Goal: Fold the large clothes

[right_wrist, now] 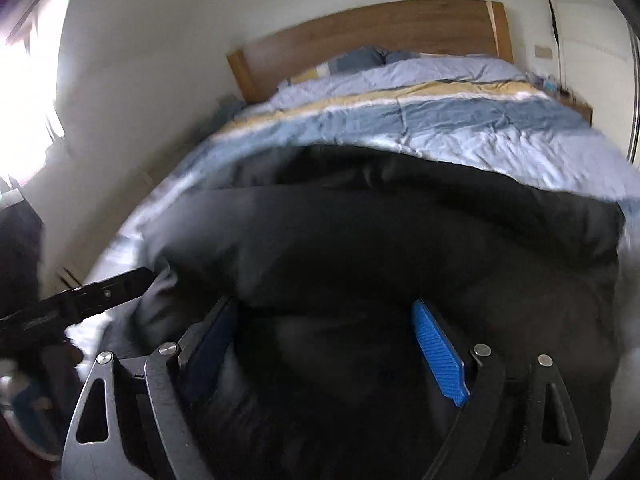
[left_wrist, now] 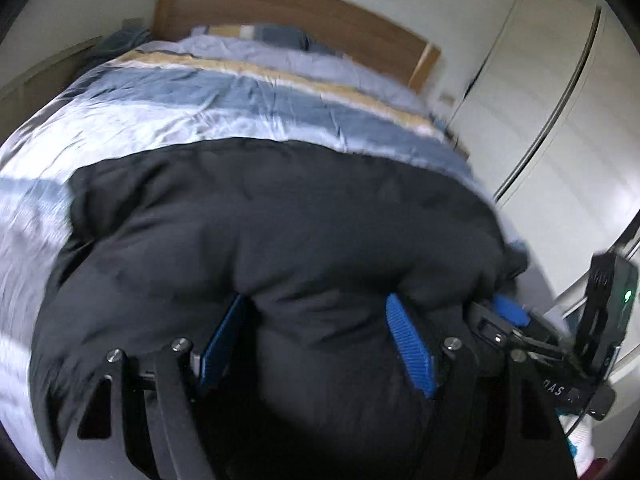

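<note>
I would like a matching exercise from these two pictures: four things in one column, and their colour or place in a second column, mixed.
Things:
1. jacket
2. headboard
3. finger pads
4. duvet

Descriptions:
a. bright blue, ribbed
b. brown wood, at the far end of the bed
c. black, puffy, lying on the duvet
d. striped light blue, yellow and white

Pairs: 1-c, 2-b, 3-a, 4-d

This is a bedroom in a home. A bed with a wooden headboard (right_wrist: 372, 36) stands against a pale wall, covered by a striped blue, white and yellow duvet (left_wrist: 208, 96). Beside it stands what seems a white wardrobe (left_wrist: 532, 92).
</note>
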Motion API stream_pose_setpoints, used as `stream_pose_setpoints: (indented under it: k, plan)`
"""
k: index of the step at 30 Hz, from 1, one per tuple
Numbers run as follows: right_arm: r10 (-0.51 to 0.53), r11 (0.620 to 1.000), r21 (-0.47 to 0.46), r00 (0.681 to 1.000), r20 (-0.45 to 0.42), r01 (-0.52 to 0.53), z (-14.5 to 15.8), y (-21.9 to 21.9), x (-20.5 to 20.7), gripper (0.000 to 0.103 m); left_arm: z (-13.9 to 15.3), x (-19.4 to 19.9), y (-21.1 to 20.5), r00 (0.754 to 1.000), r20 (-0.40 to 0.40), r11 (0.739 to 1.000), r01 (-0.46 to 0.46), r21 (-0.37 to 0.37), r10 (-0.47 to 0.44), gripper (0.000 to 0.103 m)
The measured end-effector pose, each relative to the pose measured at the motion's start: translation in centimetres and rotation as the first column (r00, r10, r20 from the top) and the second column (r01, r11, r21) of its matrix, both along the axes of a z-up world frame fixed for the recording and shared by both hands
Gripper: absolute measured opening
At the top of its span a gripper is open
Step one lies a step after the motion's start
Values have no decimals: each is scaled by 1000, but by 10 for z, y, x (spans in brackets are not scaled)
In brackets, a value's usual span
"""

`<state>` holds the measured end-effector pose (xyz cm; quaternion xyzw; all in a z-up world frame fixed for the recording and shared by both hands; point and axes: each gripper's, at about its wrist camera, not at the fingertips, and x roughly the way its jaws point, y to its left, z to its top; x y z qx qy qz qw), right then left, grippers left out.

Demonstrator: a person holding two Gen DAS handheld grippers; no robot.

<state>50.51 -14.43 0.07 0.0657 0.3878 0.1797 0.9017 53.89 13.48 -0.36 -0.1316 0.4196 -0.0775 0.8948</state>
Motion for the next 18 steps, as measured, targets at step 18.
stream_pose_setpoints:
  k: [18]
  plan:
    - [-166,985,-73,976,-139,157,-57,-128,84,85,-44,74,59,975,-174,980,-112,163,140,77]
